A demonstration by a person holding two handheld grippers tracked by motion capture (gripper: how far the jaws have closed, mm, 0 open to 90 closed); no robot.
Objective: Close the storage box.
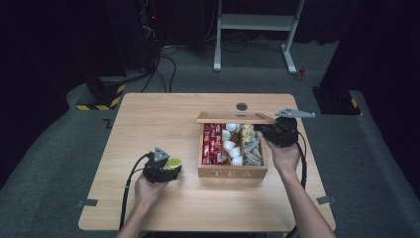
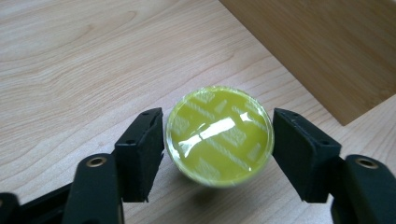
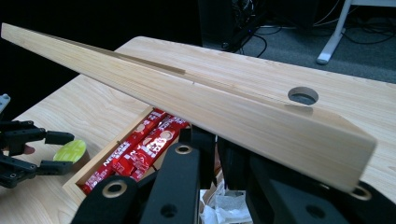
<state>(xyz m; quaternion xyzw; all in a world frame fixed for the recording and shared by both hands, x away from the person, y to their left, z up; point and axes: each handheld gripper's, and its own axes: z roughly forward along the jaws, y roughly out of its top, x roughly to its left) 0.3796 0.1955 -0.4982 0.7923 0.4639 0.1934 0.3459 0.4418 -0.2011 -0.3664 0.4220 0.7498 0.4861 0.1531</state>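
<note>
On the table in front of you, left of the tea box (image 1: 233, 171), your left gripper (image 2: 218, 149) stands with its jaws parted around a small yellow-lidded cup (image 2: 218, 135). The cup rests on the table (image 1: 148, 124) between the 2 pads, and I judge that neither pad presses it. If you lift the gripper crookedly now, a pad could catch the rim and tip or drag the cup.

Your right gripper (image 3: 215, 154) is clamped on the edge of the box lid (image 3: 196, 100) and holds it up. If that grip slips, the lid could fall on the packets inside, and a pull could shift the whole box toward the cup.

The box front reads "TEA". The red sticks (image 3: 140, 149) inside carry the name "NESCAFE". The pale marks on the cup's lid are too blurred to read.
</note>
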